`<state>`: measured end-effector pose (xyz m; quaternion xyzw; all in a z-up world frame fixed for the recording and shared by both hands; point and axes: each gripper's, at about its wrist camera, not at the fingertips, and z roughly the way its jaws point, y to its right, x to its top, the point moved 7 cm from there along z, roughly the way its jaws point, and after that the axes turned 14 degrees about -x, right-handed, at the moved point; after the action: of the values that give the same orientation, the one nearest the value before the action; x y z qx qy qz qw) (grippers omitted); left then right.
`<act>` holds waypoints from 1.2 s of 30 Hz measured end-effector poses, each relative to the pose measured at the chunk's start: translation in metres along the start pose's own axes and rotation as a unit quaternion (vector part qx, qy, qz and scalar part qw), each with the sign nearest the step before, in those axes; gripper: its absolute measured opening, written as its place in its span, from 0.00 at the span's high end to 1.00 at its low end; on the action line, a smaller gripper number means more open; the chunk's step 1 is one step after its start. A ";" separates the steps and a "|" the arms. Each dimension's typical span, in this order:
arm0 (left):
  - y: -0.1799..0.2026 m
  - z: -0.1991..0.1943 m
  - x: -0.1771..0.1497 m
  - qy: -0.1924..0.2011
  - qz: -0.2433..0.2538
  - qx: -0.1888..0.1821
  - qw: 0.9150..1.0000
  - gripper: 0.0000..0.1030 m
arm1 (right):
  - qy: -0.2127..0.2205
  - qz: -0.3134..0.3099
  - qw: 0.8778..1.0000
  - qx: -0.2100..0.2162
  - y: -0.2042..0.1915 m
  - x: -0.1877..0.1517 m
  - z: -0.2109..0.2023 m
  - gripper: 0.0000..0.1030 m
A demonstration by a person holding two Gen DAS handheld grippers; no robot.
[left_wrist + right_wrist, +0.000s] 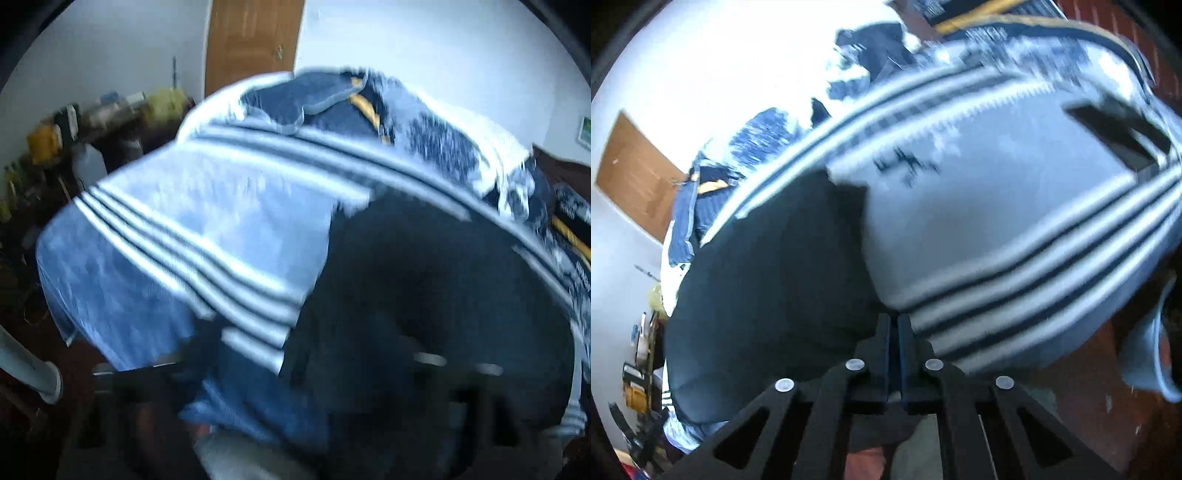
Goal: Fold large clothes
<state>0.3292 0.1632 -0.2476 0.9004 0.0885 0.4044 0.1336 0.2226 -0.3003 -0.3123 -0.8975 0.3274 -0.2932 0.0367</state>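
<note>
1. The shirt [207, 229] lay spread in front of both my grippers: pale blue, crossed by white and dark stripes, with a dark panel [424, 288] folded over its middle.
2. My left gripper [295, 402] stood wide open at the shirt's near edge. Its fingers showed only as dark blurs, one on each side of the blue cloth. I could not see either pad pressing on it.
3. My right gripper [894, 332] had its jaws almost together, with a thin slit between them. Its tips met the shirt where the dark panel joins the stripes. I could not tell whether any cloth was pinched.
4. Beyond the shirt lay a blue-and-white patterned cloth [325, 96] with yellow strips.
5. Farther behind the shirt stood a brown door [251, 40].
6. A cluttered shelf [74, 122] stood left of the shirt in the left view.
</note>
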 end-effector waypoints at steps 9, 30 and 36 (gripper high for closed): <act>0.123 0.083 0.045 -0.057 0.101 -0.025 0.993 0.15 | 0.005 -0.120 0.989 0.085 -0.160 0.046 0.005 0.18; 0.076 0.153 0.054 -0.093 0.078 0.047 0.991 0.14 | -0.040 -0.206 0.978 -0.019 -0.193 0.056 0.112 0.34; 0.136 0.151 0.085 -0.043 0.129 0.008 0.991 0.14 | 0.008 -0.234 0.970 0.059 -0.246 0.067 0.066 0.32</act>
<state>0.5056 0.0313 -0.2417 0.9220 -0.0311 0.3784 0.0765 0.4389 -0.1570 -0.2697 -0.9432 0.0904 -0.3192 0.0171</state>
